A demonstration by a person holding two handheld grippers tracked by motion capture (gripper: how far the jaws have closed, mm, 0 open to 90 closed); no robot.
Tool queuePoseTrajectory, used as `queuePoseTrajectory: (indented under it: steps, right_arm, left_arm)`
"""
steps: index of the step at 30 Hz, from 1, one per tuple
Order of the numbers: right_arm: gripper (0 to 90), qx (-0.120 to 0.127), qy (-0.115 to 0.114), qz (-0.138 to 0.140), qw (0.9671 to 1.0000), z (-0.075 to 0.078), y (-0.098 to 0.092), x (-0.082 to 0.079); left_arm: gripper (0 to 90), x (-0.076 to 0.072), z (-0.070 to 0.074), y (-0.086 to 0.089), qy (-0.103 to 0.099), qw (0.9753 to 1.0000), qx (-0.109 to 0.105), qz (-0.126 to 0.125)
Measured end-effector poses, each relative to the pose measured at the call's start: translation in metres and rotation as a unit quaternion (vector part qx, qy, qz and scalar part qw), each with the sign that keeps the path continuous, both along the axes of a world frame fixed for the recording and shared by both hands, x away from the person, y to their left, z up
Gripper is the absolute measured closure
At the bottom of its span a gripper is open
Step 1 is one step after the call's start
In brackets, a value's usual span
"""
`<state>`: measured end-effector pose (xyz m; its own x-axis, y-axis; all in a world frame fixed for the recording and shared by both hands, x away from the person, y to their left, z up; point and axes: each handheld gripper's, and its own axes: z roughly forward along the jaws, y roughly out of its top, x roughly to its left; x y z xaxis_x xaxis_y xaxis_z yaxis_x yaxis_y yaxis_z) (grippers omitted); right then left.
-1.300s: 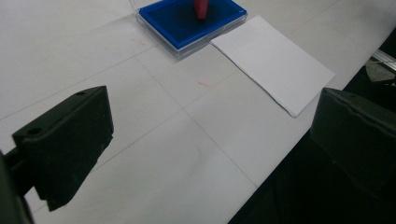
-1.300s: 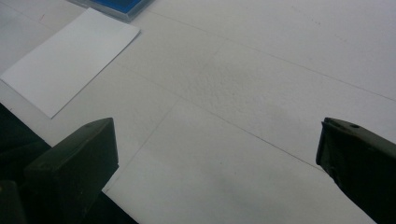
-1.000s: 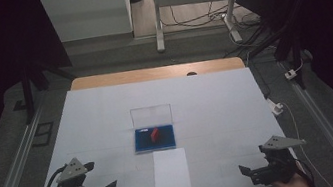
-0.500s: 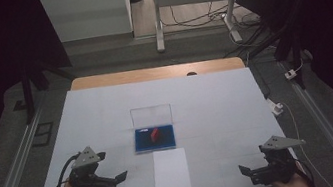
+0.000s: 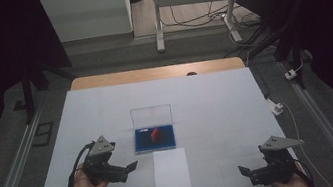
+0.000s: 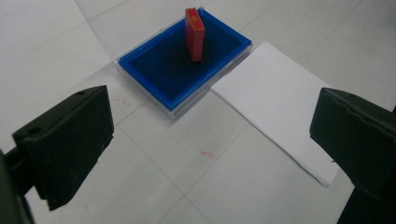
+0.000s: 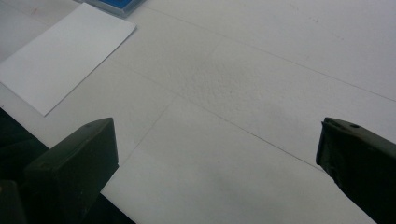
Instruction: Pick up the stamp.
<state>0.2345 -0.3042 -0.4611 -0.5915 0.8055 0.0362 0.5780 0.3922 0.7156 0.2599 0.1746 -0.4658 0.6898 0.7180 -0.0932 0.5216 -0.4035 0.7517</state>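
Right now your left gripper (image 5: 133, 167) has its two black jaws spread wide with nothing between them, hovering just above the white table (image 5: 216, 101) and aimed toward a blue ink pad (image 6: 159, 65) in a clear case. A red stamp (image 6: 194, 33) stands upright on that pad, near its far edge, and the case's transparent lid (image 5: 151, 114) rises behind it. A white sheet of paper (image 5: 171, 171) lies just in front of the pad, its near end close to the table's edge. Your right gripper (image 5: 245, 170) rests low at the near right corner, jaws also spread and empty, well apart from everything. To take the stamp cleanly, bring the left jaws in level on either side of its body, above the pad's raised rim, and close on the flat faces so it does not tip. Lift straight up before moving toward the paper.
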Motion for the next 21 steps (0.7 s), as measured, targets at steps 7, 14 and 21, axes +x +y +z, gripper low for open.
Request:
queuePoseTrajectory:
  steps: [7,14,21]
  right_arm:
    - [0.0,-0.001,0.001,0.000,1.0000,0.000,0.000,0.000]
    - [0.0,-0.001,0.001,0.001,1.0000,0.000,0.000,0.000]
    - [0.0,-0.003,0.002,0.003,1.0000,0.000,0.000,0.000]
  left_arm:
    - [0.1,0.017,-0.002,-0.012,0.003,0.9999,0.001,-0.011]
    - [0.0,0.035,-0.007,-0.029,-0.001,0.9995,0.017,-0.025]
    - [0.0,0.049,-0.013,-0.038,0.005,0.9994,0.020,-0.027]
